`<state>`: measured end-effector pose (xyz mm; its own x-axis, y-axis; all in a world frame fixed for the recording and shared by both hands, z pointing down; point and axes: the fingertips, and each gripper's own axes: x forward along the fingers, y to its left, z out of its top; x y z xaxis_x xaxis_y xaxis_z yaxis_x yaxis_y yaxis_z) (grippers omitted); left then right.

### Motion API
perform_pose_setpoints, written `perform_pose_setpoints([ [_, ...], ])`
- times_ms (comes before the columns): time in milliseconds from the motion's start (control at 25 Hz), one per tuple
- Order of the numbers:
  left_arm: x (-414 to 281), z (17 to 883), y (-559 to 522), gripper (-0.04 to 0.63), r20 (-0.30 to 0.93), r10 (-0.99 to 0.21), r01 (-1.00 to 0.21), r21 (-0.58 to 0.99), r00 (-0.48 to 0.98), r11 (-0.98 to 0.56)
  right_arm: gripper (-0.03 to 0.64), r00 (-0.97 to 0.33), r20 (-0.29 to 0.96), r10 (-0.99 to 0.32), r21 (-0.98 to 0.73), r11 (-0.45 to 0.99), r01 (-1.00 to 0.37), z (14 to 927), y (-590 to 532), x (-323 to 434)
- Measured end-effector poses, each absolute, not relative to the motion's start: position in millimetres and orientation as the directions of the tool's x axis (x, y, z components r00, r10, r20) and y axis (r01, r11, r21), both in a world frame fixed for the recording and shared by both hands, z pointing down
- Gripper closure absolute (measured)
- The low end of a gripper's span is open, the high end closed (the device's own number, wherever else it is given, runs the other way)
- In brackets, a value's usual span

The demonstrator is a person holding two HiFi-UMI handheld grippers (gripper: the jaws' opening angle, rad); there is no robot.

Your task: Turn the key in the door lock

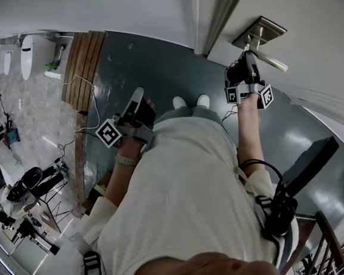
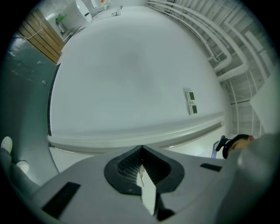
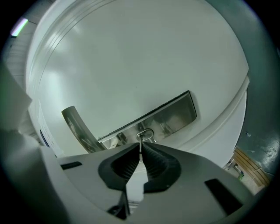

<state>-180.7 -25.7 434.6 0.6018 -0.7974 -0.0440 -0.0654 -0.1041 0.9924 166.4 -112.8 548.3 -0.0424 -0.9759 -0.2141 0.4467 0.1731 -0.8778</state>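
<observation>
At the left of the head view, the left gripper (image 2: 141,157) was clenched on nothing and pointed at a plain white wall (image 2: 131,78), well apart from the lock. It gave no help there, so all the risk lay with the other hand.

Toward the right, the right gripper (image 3: 140,151) was grasping the small silver metal key (image 3: 144,134). The key stood in the brushed silver metal lock plate (image 3: 168,113) on the white door (image 3: 131,52), low in the middle of the right gripper view. Only the very tips of the jaws seemed to pinch the thin head of the key. I judged that this hold was narrow, so the key could slip between the pads if the lock resisted the turn. If the hand rolled off the axis of the key, the key might bend or jam in the cylinder. The curved silver lever handle (image 3: 76,127) was just beside the key, at its left, and the gripper body could knock against it during a further turn.
</observation>
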Motion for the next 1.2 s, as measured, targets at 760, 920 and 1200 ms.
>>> perform_pose_setpoints([
  [760, -175.3, 434.9, -34.3, 0.586, -0.051, -0.782, -0.061, 0.992, 0.621, -0.114, 0.564, -0.179, -0.173, -0.969, -0.918, 0.093, 0.385, 539.8, -94.5, 160.0],
  [920, -171.3, 436.0, -36.5, 0.586, -0.056, -0.775, -0.054, 0.992, 0.630, -0.115, 0.546, -0.309, -0.063, -0.949, -0.995, 0.034, 0.097, 532.1, -76.5, 158.3],
  [1200, -172.5, 435.7, -38.4, 0.586, -0.056, -0.779, -0.045, 0.993, 0.625, -0.107, 0.546, -0.207, 0.386, -0.899, 0.075, 0.254, -0.964, 512.9, -70.2, 141.4],
])
